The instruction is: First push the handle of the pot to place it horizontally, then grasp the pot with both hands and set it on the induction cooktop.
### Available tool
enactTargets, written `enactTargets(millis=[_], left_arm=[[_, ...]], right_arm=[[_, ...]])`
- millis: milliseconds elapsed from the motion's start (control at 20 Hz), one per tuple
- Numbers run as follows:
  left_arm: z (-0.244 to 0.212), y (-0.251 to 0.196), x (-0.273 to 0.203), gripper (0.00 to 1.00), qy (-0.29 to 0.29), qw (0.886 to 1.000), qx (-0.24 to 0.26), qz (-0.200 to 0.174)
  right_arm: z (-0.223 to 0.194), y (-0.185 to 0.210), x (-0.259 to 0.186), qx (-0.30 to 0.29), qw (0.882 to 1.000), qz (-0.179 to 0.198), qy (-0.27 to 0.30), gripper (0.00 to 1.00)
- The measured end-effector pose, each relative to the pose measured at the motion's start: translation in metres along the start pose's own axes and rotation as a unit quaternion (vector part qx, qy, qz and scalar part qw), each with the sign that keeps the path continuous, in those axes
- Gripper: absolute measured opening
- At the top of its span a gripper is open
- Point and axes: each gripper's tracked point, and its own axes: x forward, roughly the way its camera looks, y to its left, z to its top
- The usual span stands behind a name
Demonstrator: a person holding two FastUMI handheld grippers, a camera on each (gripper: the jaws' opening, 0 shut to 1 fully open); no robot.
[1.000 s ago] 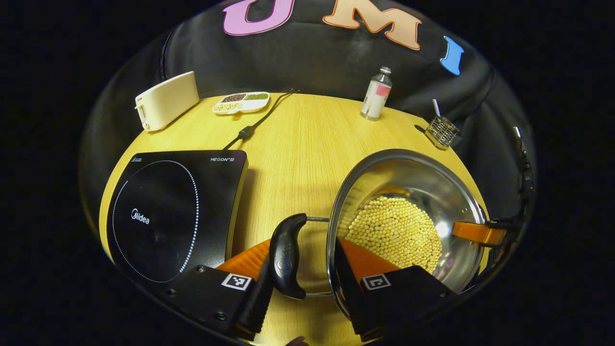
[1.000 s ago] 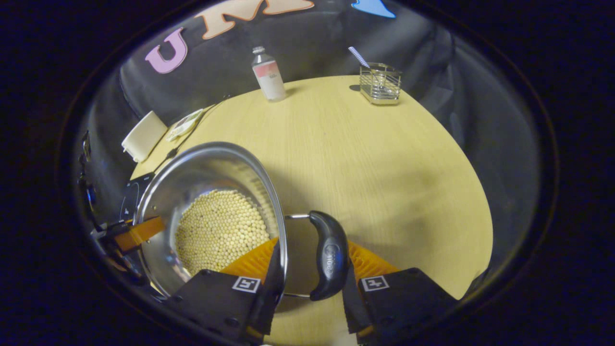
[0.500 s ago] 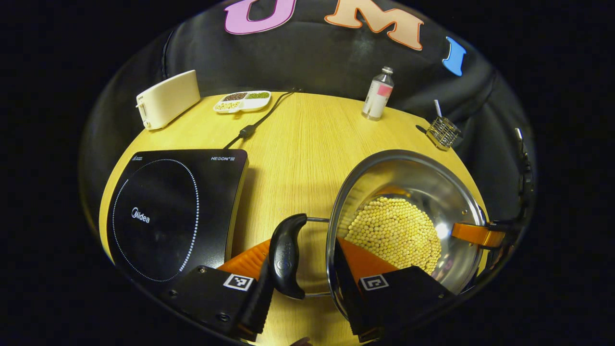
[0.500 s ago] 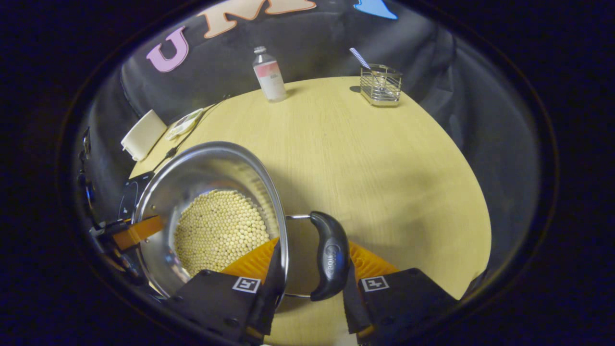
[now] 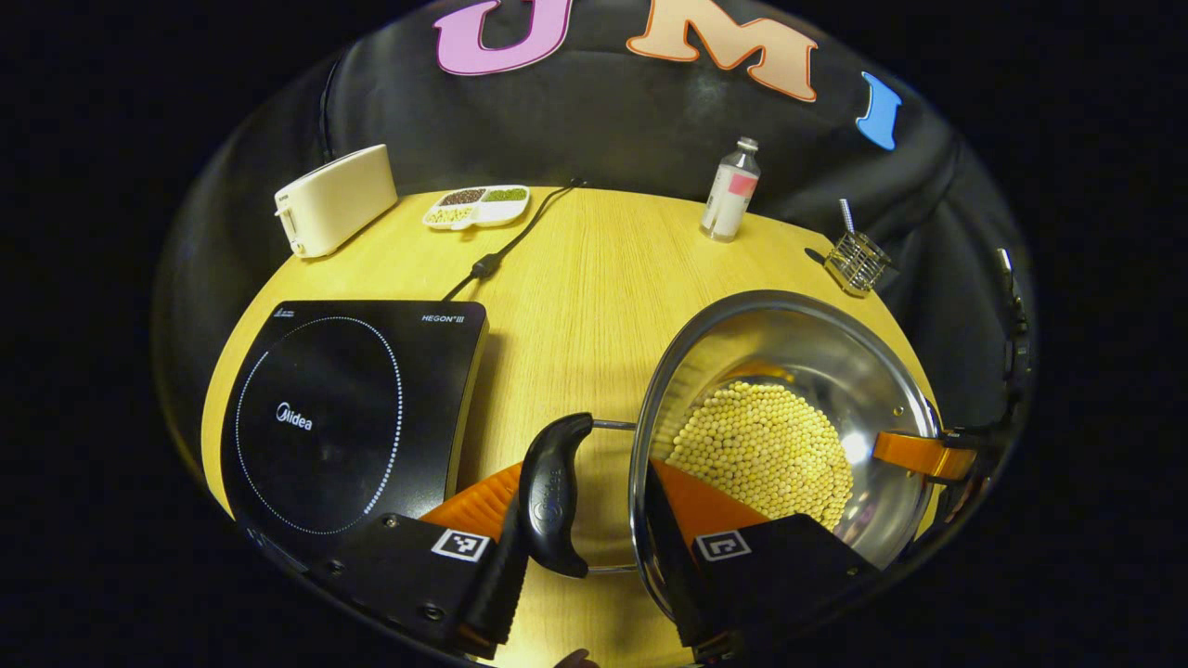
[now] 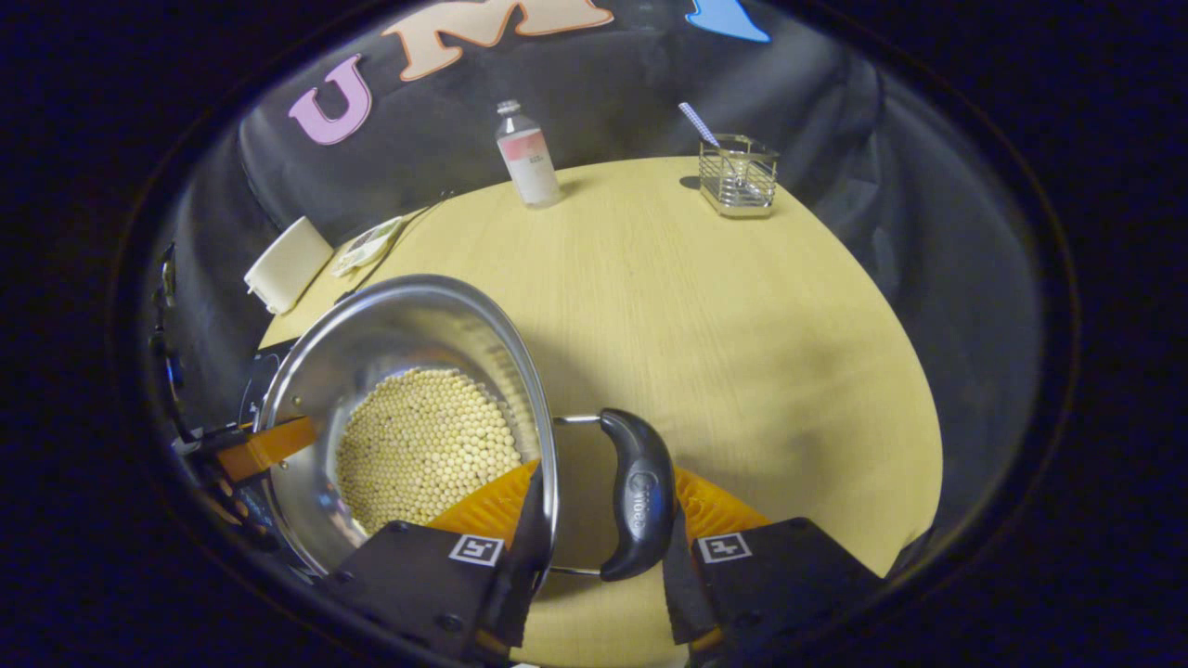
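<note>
A steel pot (image 5: pixel 789 320) with yellow beans (image 5: pixel 761 445) in it is held at both sides. My left gripper (image 5: pixel 589 529) is shut on the pot's black left handle (image 5: pixel 552 496), one finger outside the handle and one inside the pot wall. My right gripper (image 6: pixel 599 529) is shut the same way on the other black handle (image 6: pixel 639 496), with the pot (image 6: pixel 399 297) to its left. Each gripper appears across the pot in the other's view: the right one (image 5: pixel 928 453) and the left one (image 6: pixel 264 447). The black induction cooktop (image 5: pixel 343 417) lies left of the pot.
On the round wooden table (image 5: pixel 575 278), a cream toaster (image 5: pixel 334 199), a divided dish (image 5: pixel 476 206) and the cooktop's cable (image 5: pixel 506 246) sit at the back left. A bottle (image 5: pixel 730 190) and a wire basket (image 5: pixel 856 260) stand at the back right.
Both grippers keep their hold on the handles. The table and things on it have slid down in both views, and the cooktop sits a little nearer the pot in the left gripper view.
</note>
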Motion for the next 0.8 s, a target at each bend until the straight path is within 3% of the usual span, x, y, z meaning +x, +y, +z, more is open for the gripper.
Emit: enactTargets(millis=[50, 150, 250, 300, 350, 450, 800], left_arm=[[0.004, -0.003, -0.007, 0.68, -0.006, 1.0, -0.001, 0.0], [0.012, -0.006, -0.019, 0.66, -0.021, 1.0, -0.001, 0.004], [0.015, -0.004, -0.03, 0.66, -0.022, 1.0, 0.0, 0.007], [0.016, -0.002, -0.035, 0.66, -0.021, 1.0, -0.002, 0.007], [0.019, 0.0, -0.038, 0.67, -0.025, 1.0, -0.005, 0.006], [0.019, 0.008, -0.045, 0.67, -0.018, 1.0, -0.007, 0.001], [0.038, 0.088, -0.059, 0.67, -0.008, 1.0, 0.004, -0.021]], right_arm=[[0.005, 0.0, -0.006, 0.0, 1.0, 0.001, -0.003, 0.56], [0.011, -0.001, -0.017, -0.003, 1.0, 0.007, -0.01, 0.61], [0.014, 0.004, -0.028, -0.001, 1.0, 0.011, -0.009, 0.61], [0.014, 0.006, -0.035, -0.004, 1.0, 0.012, -0.01, 0.56], [0.017, 0.01, -0.038, -0.005, 1.0, 0.012, -0.013, 0.61], [0.019, 0.02, -0.046, -0.008, 1.0, 0.009, -0.017, 0.55], [0.012, 0.103, -0.061, 0.016, 0.999, -0.007, -0.034, 0.55]])
